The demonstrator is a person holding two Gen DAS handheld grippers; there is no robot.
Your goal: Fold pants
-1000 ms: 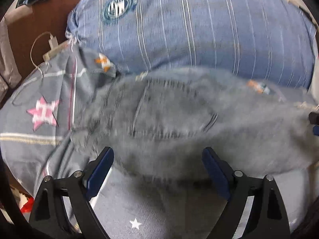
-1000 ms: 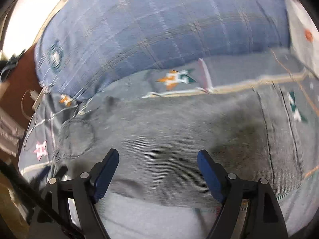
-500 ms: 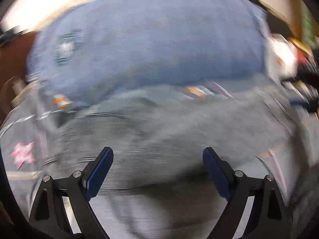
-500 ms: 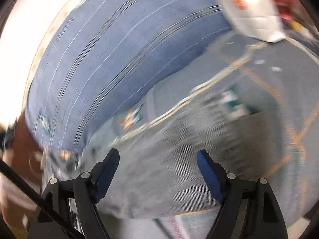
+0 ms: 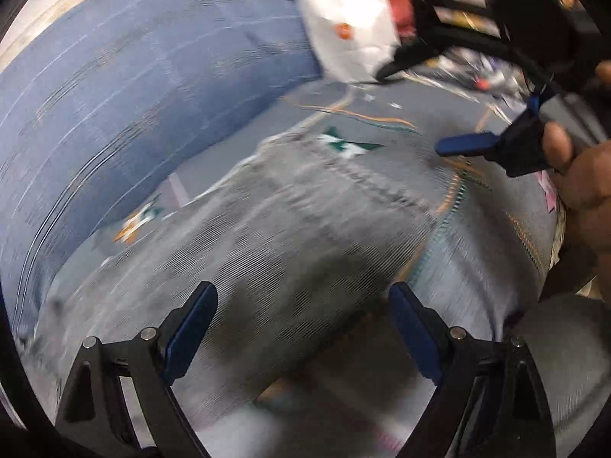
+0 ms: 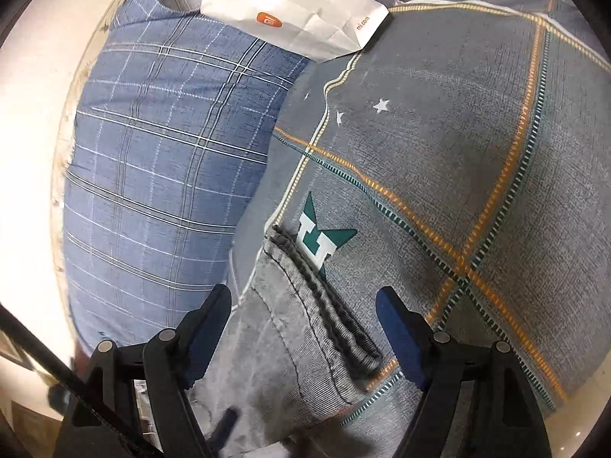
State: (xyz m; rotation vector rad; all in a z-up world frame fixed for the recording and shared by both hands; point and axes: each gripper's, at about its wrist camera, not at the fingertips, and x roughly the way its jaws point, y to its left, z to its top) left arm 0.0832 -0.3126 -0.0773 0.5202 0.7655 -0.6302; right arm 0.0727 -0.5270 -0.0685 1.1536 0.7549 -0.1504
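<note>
The grey denim pants (image 5: 305, 236) lie flat on the grey patterned bed cover (image 6: 439, 133); the left wrist view is motion-blurred. My left gripper (image 5: 301, 328) is open and empty above the pants' middle. My right gripper (image 6: 303, 328) is open and empty, its fingers straddling the pants' hem end (image 6: 305, 305), which reaches the green star print (image 6: 322, 236). The right gripper also shows in the left wrist view (image 5: 492, 145), held by a hand at the right edge.
A large blue plaid pillow (image 6: 160, 160) lies along the far side of the bed. A crumpled white paper bag (image 6: 290, 15) rests on its end. Cluttered items (image 5: 477, 72) sit beyond the bed.
Both grippers have swept to the right along the pants, from the waist and pocket end to the leg hem end. Both stayed open.
</note>
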